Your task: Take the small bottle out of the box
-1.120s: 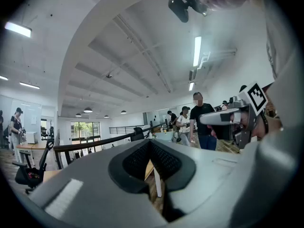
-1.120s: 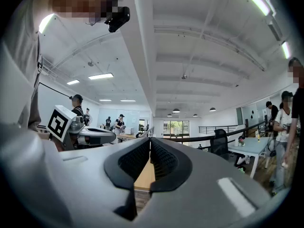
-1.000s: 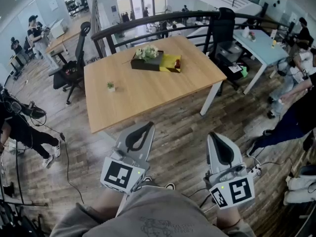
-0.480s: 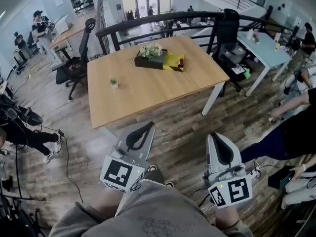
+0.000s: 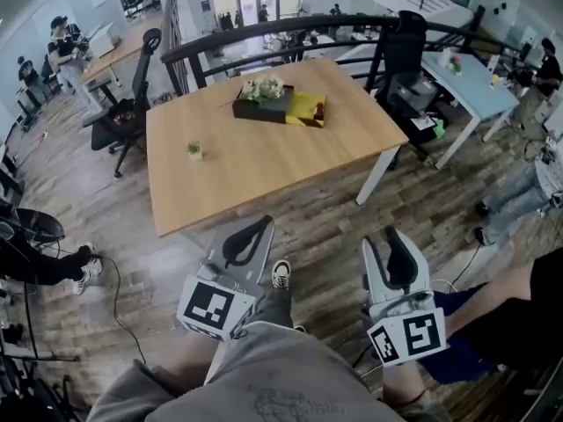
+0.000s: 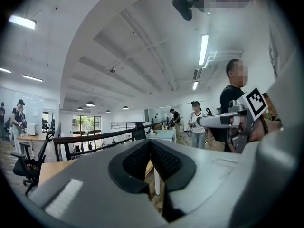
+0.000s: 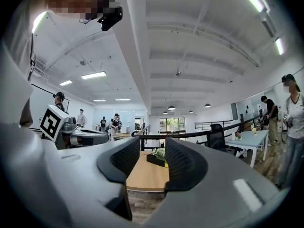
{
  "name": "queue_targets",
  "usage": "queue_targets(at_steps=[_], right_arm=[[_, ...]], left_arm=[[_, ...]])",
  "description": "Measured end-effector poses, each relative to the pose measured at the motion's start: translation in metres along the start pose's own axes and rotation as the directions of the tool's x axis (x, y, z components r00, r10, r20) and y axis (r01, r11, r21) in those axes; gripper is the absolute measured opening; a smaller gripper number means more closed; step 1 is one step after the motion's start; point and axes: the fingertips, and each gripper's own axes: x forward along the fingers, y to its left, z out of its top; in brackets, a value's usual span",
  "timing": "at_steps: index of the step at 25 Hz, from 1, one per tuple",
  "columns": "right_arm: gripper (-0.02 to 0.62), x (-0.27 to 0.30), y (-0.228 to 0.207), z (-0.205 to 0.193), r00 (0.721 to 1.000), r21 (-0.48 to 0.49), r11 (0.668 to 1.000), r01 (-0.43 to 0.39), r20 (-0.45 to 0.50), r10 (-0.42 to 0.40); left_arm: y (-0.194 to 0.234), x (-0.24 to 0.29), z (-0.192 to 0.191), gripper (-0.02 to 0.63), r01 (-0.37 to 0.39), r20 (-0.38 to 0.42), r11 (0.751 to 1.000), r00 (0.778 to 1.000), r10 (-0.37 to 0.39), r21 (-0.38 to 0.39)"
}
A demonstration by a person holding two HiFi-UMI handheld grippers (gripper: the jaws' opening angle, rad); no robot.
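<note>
A dark box (image 5: 261, 111) with white flowers and a yellow part (image 5: 305, 111) lies at the far side of the wooden table (image 5: 264, 165). A small reddish thing sits in the yellow part; I cannot tell whether it is the bottle. Both grippers hang over the floor, well short of the table. My left gripper (image 5: 260, 223) is shut and empty, its pads meeting in the left gripper view (image 6: 150, 145). My right gripper (image 5: 388, 235) has its jaws opening, with nothing between them; through the gap in the right gripper view (image 7: 153, 151) the box (image 7: 157, 157) shows far off.
A tiny potted plant (image 5: 193, 150) stands on the table's left part. A black office chair (image 5: 130, 112) is left of the table, a dark railing (image 5: 281, 35) behind it, a light blue table (image 5: 471, 82) at right. Several people stand around. My shoe (image 5: 281, 273) is on the wooden floor.
The right gripper's jaws have parted from shut. My foot has stepped forward between the grippers. People at the right edge have moved.
</note>
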Motion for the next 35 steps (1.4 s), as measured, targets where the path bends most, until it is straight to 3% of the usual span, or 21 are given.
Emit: queue_targets(at_steps=[14, 25, 35], right_arm=[[0.147, 0.164, -0.063, -0.020, 0.995, 0.007, 1.000, -0.002, -0.096, 0.003], [0.147, 0.309, -0.111, -0.046, 0.980, 0.113, 0.993, 0.036, -0.200, -0.013], [0.149, 0.397, -0.142, -0.100, 0.946, 0.213, 0.974, 0.076, -0.324, -0.003]], left_arm=[[0.113, 0.137, -0.014, 0.002, 0.015, -0.016, 0.999, 1.000, -0.016, -0.035], [0.213, 0.246, -0.021, 0.000, 0.058, -0.050, 0.998, 0.997, -0.059, -0.023], [0.262, 0.316, -0.057, 0.002, 0.078, -0.119, 0.995, 0.989, -0.084, -0.056]])
